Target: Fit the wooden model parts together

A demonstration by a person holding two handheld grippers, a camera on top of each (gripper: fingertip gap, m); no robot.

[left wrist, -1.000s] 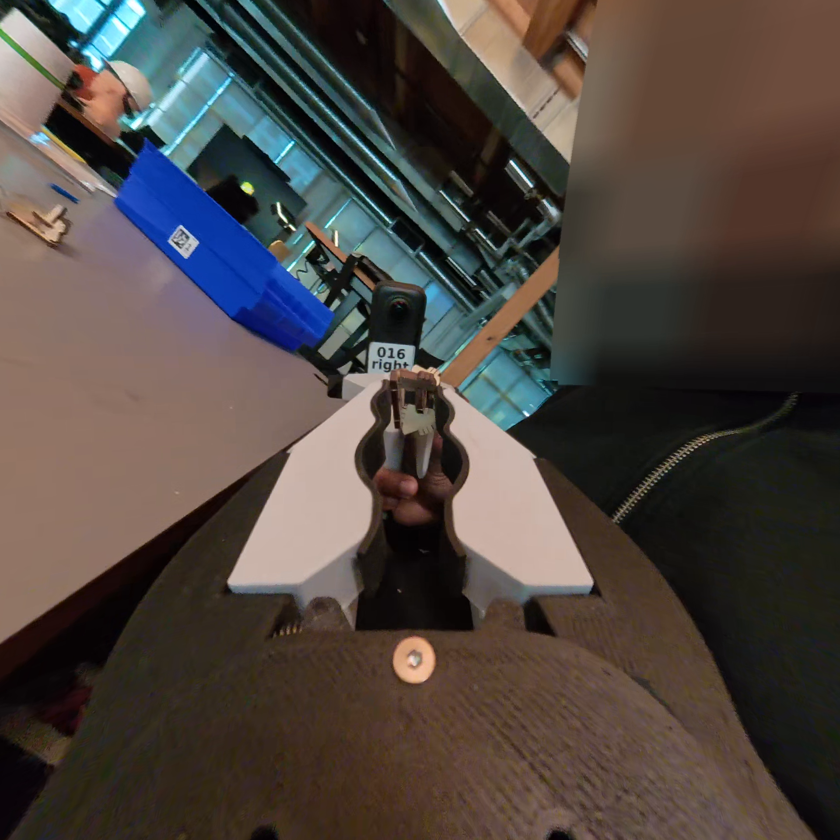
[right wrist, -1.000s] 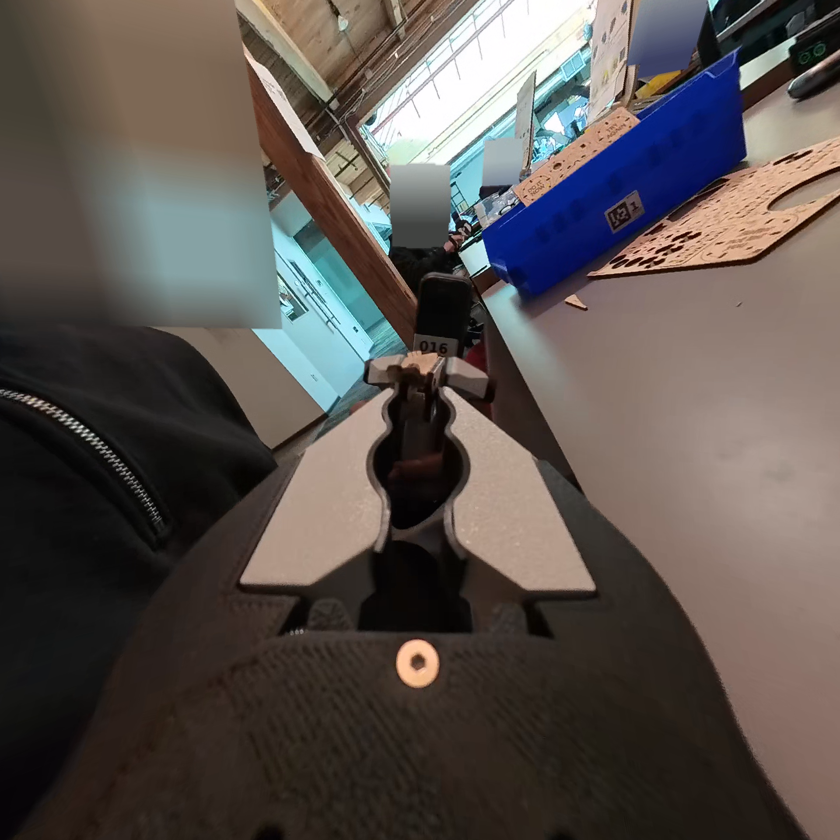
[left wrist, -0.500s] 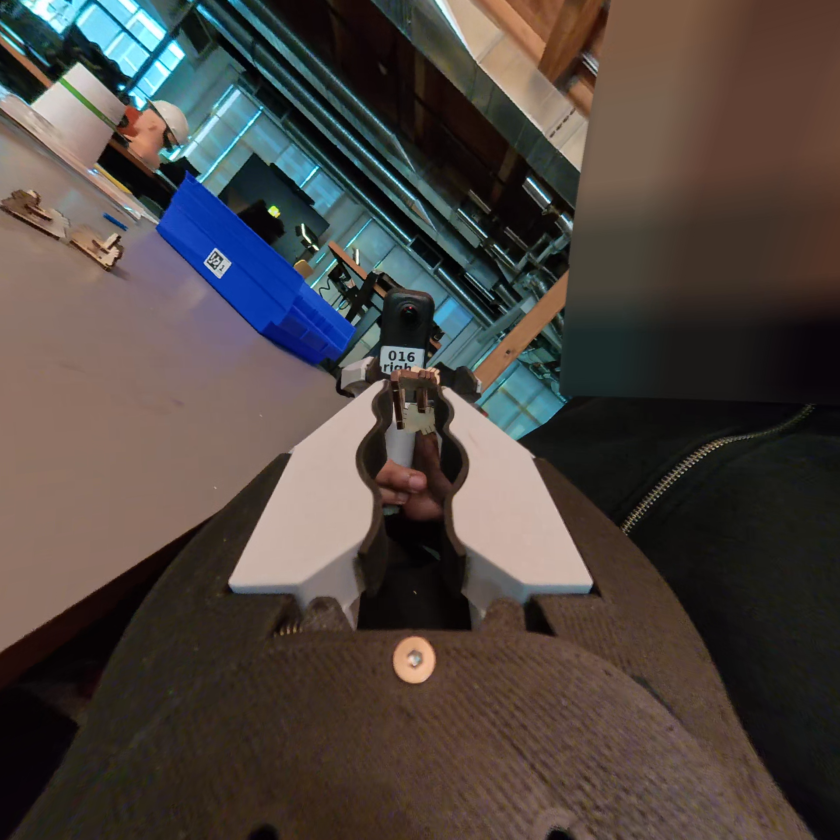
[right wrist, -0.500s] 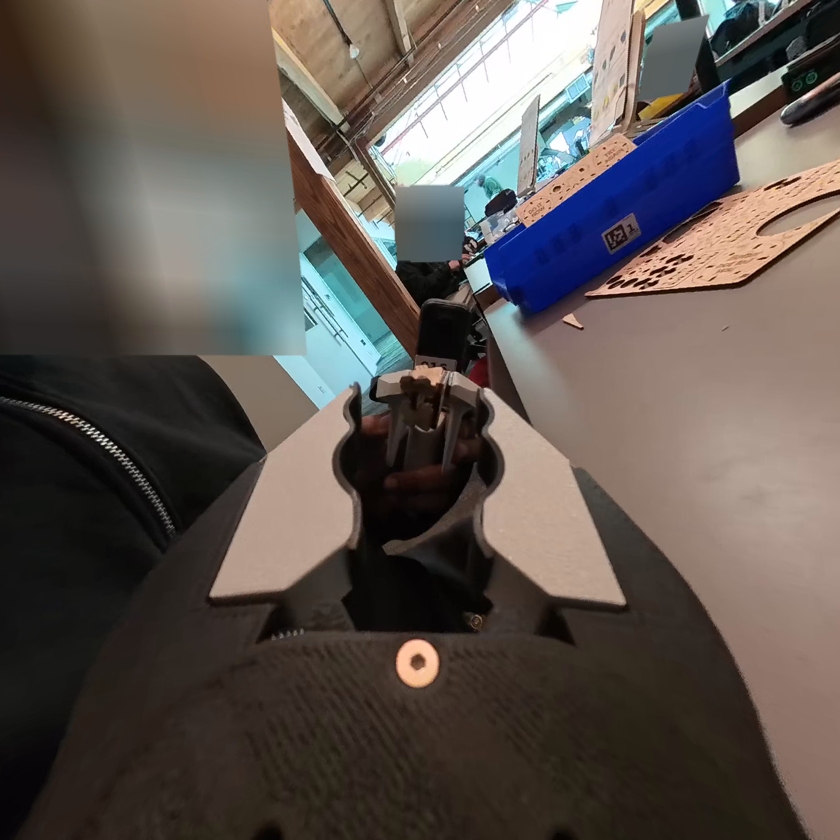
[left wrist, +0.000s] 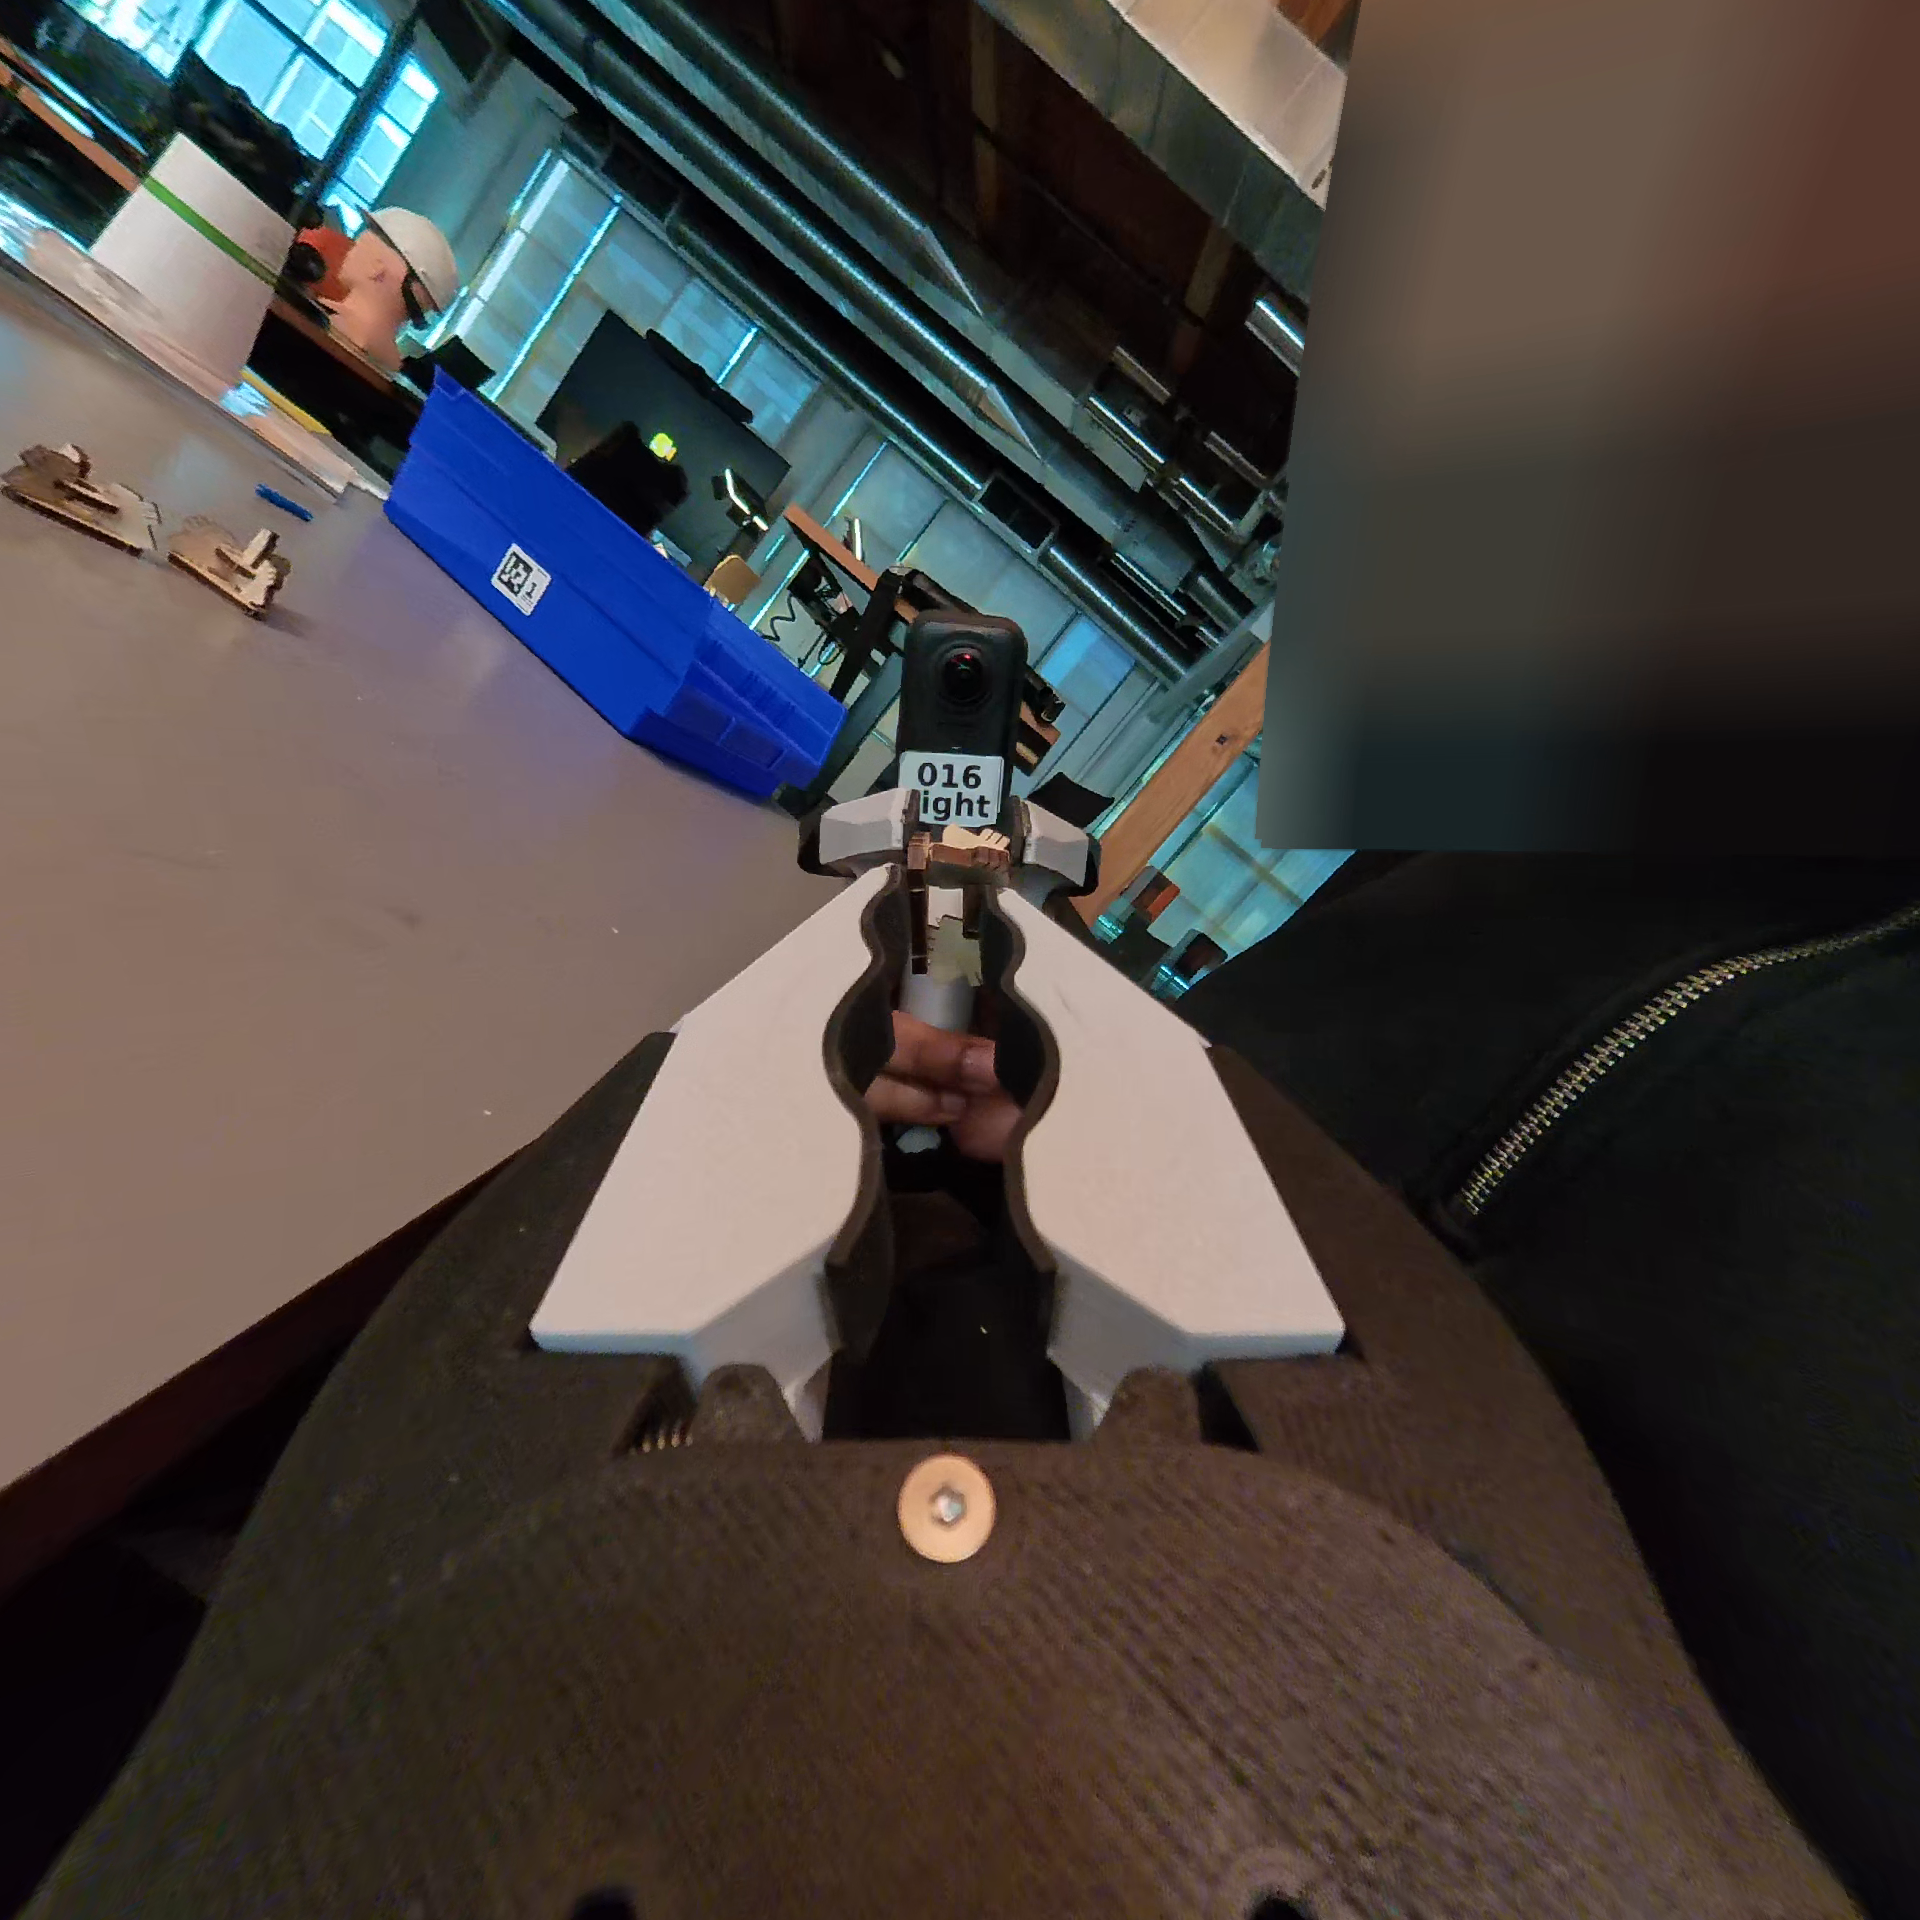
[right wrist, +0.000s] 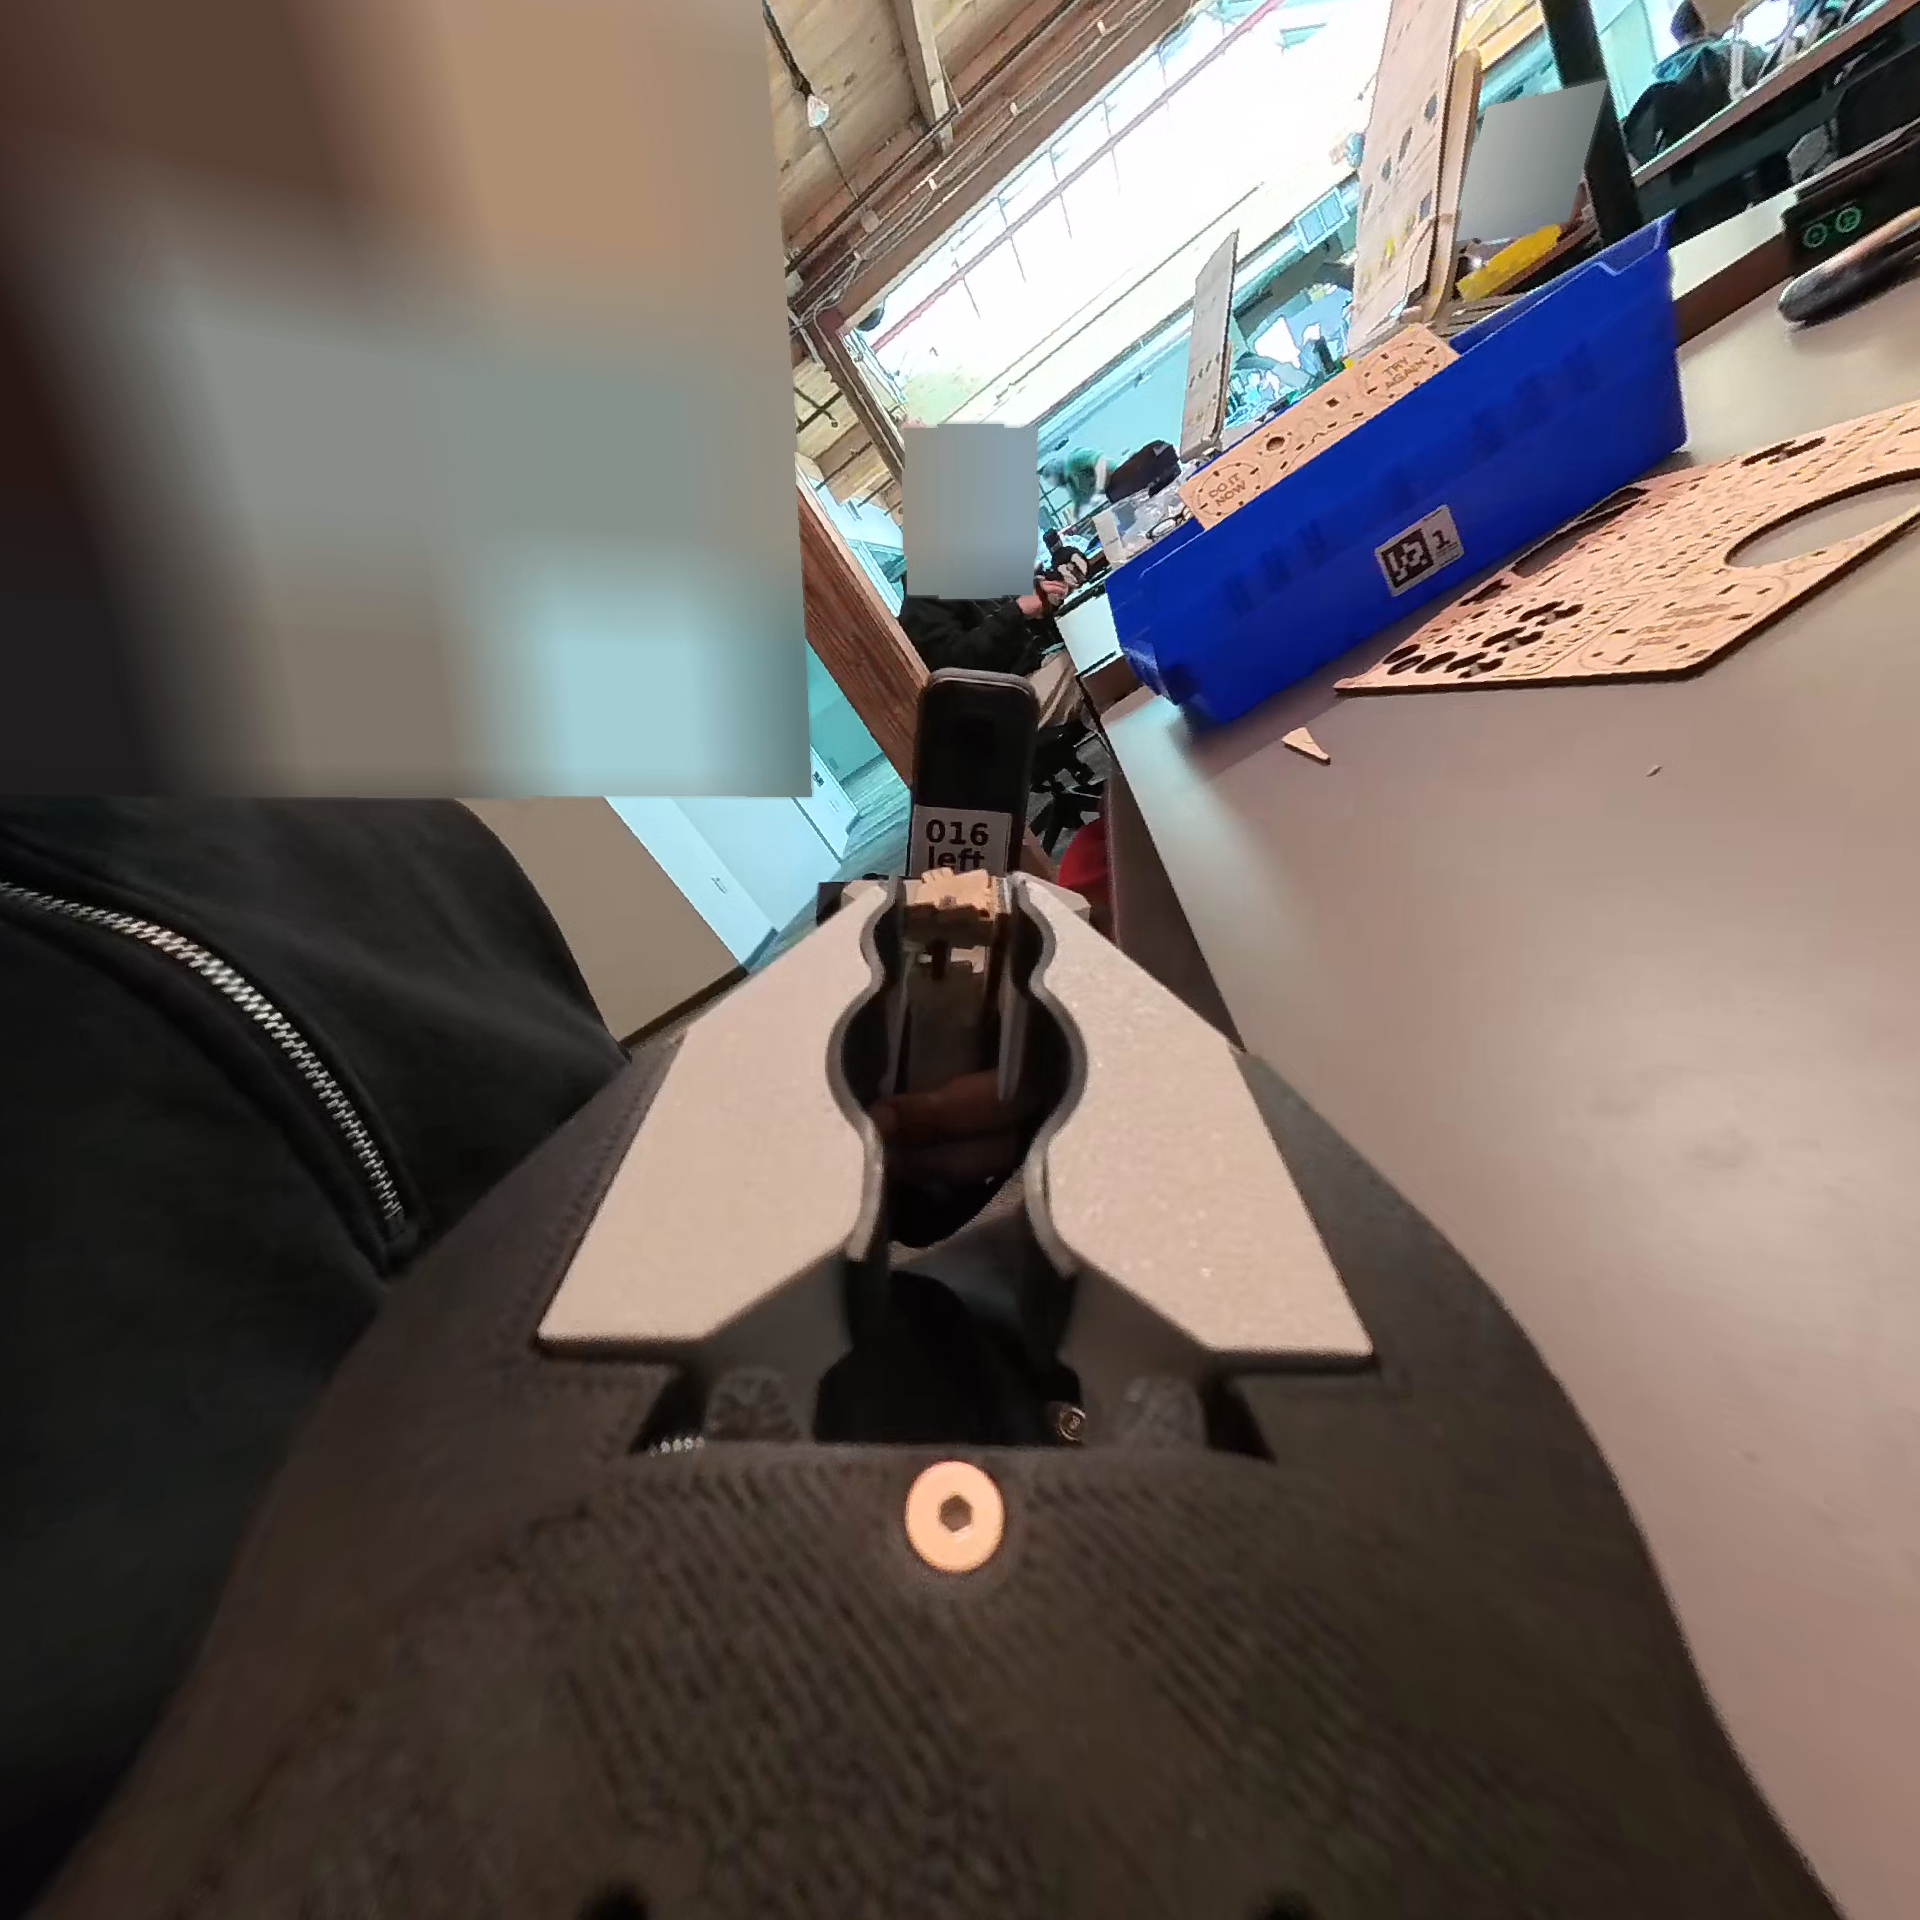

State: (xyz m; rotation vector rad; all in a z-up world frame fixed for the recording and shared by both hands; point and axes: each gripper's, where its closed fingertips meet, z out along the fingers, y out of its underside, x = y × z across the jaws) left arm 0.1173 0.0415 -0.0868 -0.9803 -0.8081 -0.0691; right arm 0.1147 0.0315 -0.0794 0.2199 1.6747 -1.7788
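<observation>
Tip to tip off the table edge point(left wrist: 312, 883), the left tongs point(left wrist: 940, 914) and right tongs point(right wrist: 951, 920) both pinch one small wooden piece point(left wrist: 961, 854), jaws nearly closed, seemingly sharing its weight, the blue bin point(right wrist: 1403, 540) beyond.

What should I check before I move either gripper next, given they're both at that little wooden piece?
1. Left gripper on the wooden piece: ok, the piece fills the gap between its fingertips.
2. Right gripper on the same piece: ok, it closes on it from the opposite end.
3. Firmness of each grip: cannot tell.
4. Table under the piece: not ok, it is held past the table's edge, so a slip would likely drop it to the floor.
5. Blue bin clear of both grippers: ok, it sits well away on the table.
</observation>
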